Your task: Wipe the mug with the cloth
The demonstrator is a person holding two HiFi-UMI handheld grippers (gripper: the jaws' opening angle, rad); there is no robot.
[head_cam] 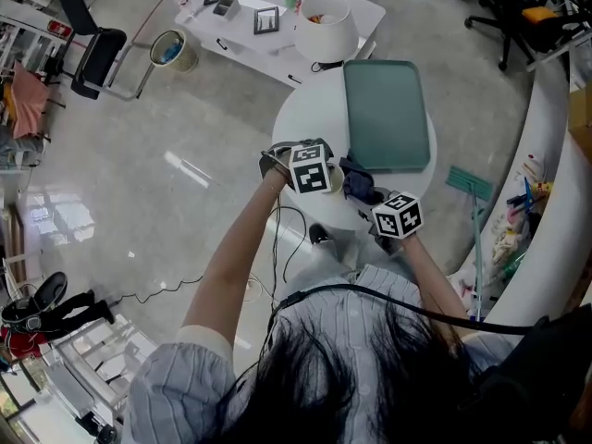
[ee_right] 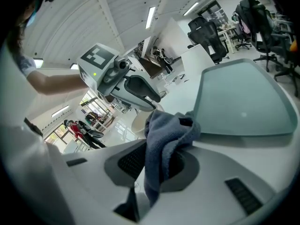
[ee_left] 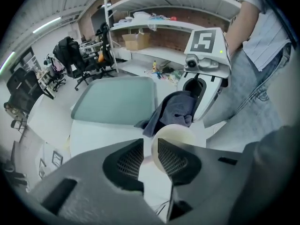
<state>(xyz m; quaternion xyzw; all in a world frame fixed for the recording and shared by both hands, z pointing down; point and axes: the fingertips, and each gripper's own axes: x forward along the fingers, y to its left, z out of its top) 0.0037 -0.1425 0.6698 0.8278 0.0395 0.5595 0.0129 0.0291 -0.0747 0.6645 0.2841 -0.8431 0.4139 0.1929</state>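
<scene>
The cream-coloured, round-rimmed mug (ee_left: 176, 134) is up off the round white tabletop (head_cam: 314, 109), held over its near edge, just short of the tray's near end. The left gripper (ee_left: 150, 146) has it. Its fingers are drawn almost together, and the mug's edge sits in the narrow gap between them while the rest of the cream body shows behind the right-hand finger. From the right gripper view the mug hangs just under the left gripper's body, pale against the shiny floor.

The blue-grey, soft, crumpled cloth (ee_right: 164, 135) is right up against the mug's far side; I can't tell whether it is actually pressing on it. The right gripper (ee_right: 161, 150) has the cloth pinched, its fingers closed on a bunched fold, with a tail hanging down in front of them and a lump standing up above. The two grippers face each other closely, mug and cloth between them, the left one's marker cube turned upward.

Beyond them a teal rectangular tray (head_cam: 387, 114) lies flat on the tabletop, with nothing on it. Farther off stands a low white table (head_cam: 277, 49) carrying small dark picture frames (head_cam: 266, 19), and black office chairs (ee_left: 77, 60) are grouped by the shelving.
</scene>
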